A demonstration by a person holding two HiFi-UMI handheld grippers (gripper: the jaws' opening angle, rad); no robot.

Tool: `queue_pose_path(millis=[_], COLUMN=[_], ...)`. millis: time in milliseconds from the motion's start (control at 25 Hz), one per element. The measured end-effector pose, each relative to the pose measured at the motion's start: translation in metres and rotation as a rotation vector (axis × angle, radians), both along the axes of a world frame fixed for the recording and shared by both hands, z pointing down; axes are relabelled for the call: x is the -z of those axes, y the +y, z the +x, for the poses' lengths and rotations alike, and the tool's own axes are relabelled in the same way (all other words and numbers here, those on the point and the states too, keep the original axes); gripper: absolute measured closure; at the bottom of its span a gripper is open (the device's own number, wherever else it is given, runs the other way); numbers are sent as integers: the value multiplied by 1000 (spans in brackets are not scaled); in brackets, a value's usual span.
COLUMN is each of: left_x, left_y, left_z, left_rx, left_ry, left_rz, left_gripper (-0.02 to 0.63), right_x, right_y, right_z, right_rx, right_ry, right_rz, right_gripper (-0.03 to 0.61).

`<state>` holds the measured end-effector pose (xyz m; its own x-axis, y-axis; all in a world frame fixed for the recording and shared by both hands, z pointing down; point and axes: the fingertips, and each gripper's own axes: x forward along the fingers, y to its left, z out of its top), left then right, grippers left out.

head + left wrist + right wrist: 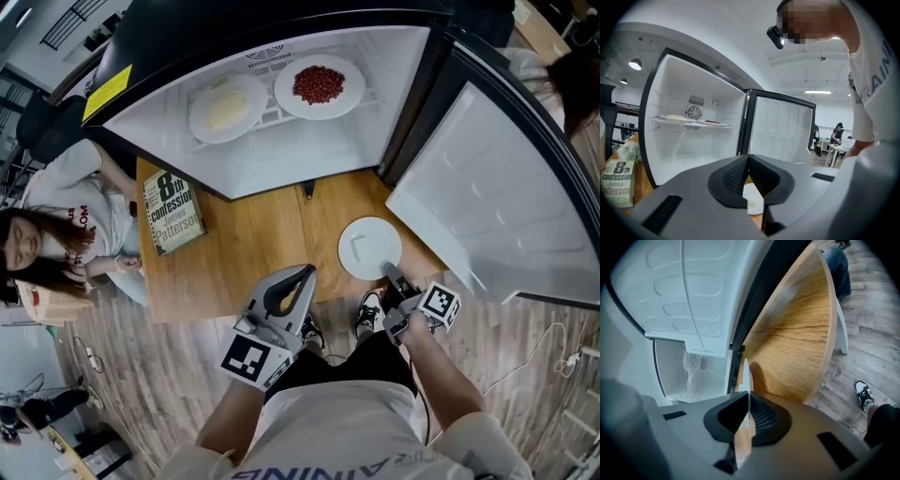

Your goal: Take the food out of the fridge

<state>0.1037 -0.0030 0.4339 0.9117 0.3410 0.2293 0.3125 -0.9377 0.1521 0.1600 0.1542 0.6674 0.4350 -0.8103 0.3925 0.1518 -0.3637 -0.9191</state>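
The fridge (281,159) stands open. On its shelf sit a white plate of red beans (319,85) and a white plate of pale food (227,106); both also show in the left gripper view, the beans (712,123) to the right of the pale food (675,117). A third white plate (368,246) with a small pale piece lies flat at the wooden table (253,244). My right gripper (389,272) is shut on its near rim, and the plate (746,376) shows edge-on between the jaws. My left gripper (302,274) is shut and empty by the table's front edge.
The fridge door (497,187) swings wide open to the right of the table. A book (172,212) lies on the table's left end. A seated person (56,234) is just left of the table. My shoes (367,314) are under the front edge.
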Motion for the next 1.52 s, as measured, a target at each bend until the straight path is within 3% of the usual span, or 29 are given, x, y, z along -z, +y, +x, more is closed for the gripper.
queue_pose_path(millis=[240,440,560,1000,1360,1520], left_x=[4,4,3,5,7,10], left_y=[-7,-7,-9,-11,-16,-20], left_z=[-3,-5,-6,-7,-7,-8], left_rx=[14,15,18,20,27,33], left_ry=[3,0,-2,3,10,14], left_rz=[0,0,-1,-4,-4,-7], left_gripper=[606,606,606,606,606,606], right_x=[-4,-4,-5,-10,-17,-19], right_y=[0,-1,-2,-5,-8,-3], right_z=[0,2,1,-14,-24,-28], right_rx=[-16,52,105,451,751,814], right_ry=[-24,47,78,272,347,347], right_rz=[-65,-160,-196,-452,-628,-676], right_gripper=[546,545,477,407,388,388])
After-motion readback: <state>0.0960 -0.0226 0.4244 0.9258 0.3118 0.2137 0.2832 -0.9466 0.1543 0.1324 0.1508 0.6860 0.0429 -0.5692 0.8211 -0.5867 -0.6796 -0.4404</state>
